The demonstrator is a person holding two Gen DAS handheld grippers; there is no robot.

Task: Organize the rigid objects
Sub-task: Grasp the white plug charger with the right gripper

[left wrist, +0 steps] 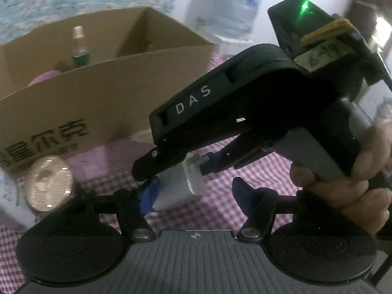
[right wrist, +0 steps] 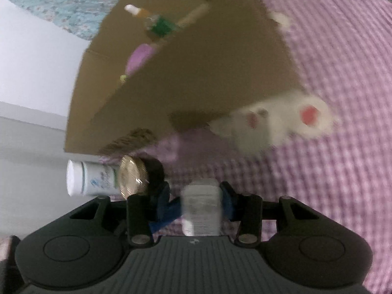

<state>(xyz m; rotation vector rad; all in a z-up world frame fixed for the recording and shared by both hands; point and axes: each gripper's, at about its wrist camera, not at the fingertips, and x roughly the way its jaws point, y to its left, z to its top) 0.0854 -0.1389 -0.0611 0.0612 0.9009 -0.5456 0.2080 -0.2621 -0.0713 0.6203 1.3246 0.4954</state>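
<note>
Inside, the cardboard box (left wrist: 103, 98) holds a green bottle (left wrist: 79, 51), while the right gripper (right wrist: 201, 203) clamps a white block (right wrist: 202, 210).

Pink checked cloth (right wrist: 343, 147) covers the surface; pale wall (right wrist: 36, 61) behind.

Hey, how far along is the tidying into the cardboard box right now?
Done: a green bottle and a pink item sit in the cardboard box. In hand: the right claw grips a white block, the left claw open beside it. Left: a gold-lidded jar, a white bottle and a blurred white item with red spots on the checked cloth.
</note>
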